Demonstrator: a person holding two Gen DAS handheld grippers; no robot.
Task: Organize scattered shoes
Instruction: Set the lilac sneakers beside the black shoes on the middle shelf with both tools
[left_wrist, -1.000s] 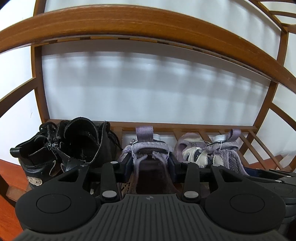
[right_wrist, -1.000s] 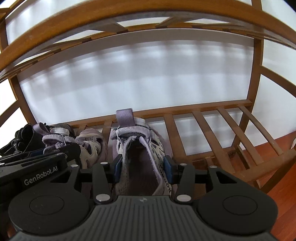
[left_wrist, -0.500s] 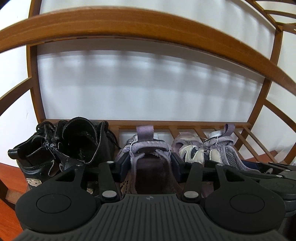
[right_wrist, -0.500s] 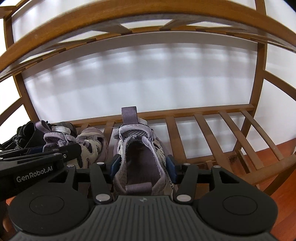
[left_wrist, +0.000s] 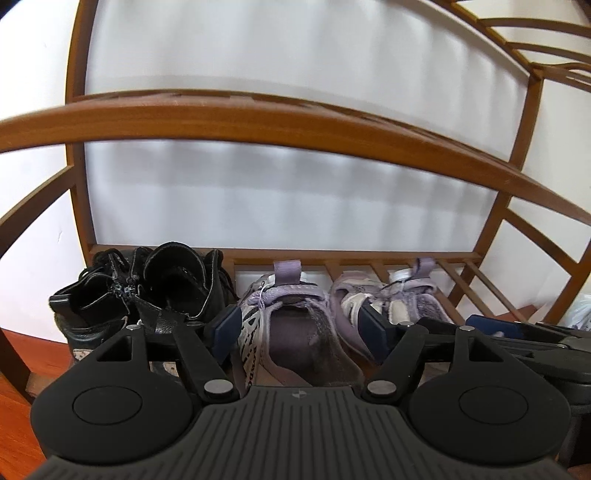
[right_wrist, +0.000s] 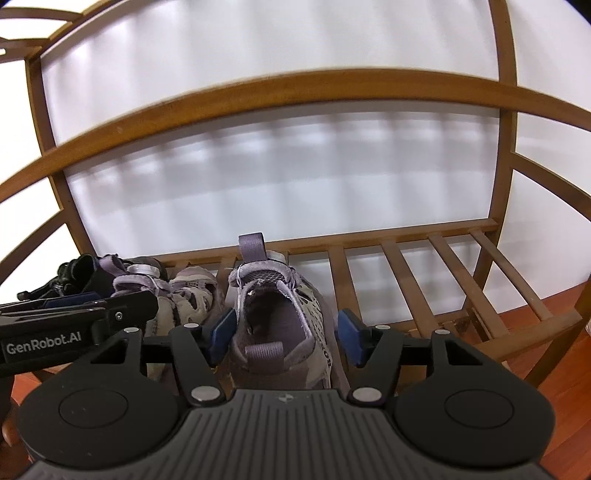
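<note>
Both grippers stand with their jaws apart at the bottom shelf of a wooden shoe rack (left_wrist: 258, 122), each straddling the heel of a lilac sneaker without pressing on it. Jaws of the left gripper (left_wrist: 301, 330) have just been opening; its blue pads (left_wrist: 226, 328) flank the left sneaker (left_wrist: 295, 332) with a clear gap on either side. Jaws of the right gripper (right_wrist: 286, 330) have likewise just been opening, and its blue pads (right_wrist: 221, 330) sit clear of the right sneaker (right_wrist: 280, 314), which rests heel-out on the slats (right_wrist: 443, 273) with its pull loop upright.

Between the two sneakers lies a second lilac-and-cream pair (left_wrist: 388, 299), toes toward the white wall (left_wrist: 295, 192). A pair of black ankle boots (left_wrist: 147, 295), zips undone, stands at the far left end of the shelf, just beside the left sneaker. To the right of the right sneaker the slats are bare as far as the rack's end post (right_wrist: 506, 129). A curved front rail of the shelf above arches across both views, over the shoes. Reddish wood floor (right_wrist: 554, 332) shows under the rack. In the right wrist view the left gripper's body, lettered GenRobot.AI, juts in from the left edge.
</note>
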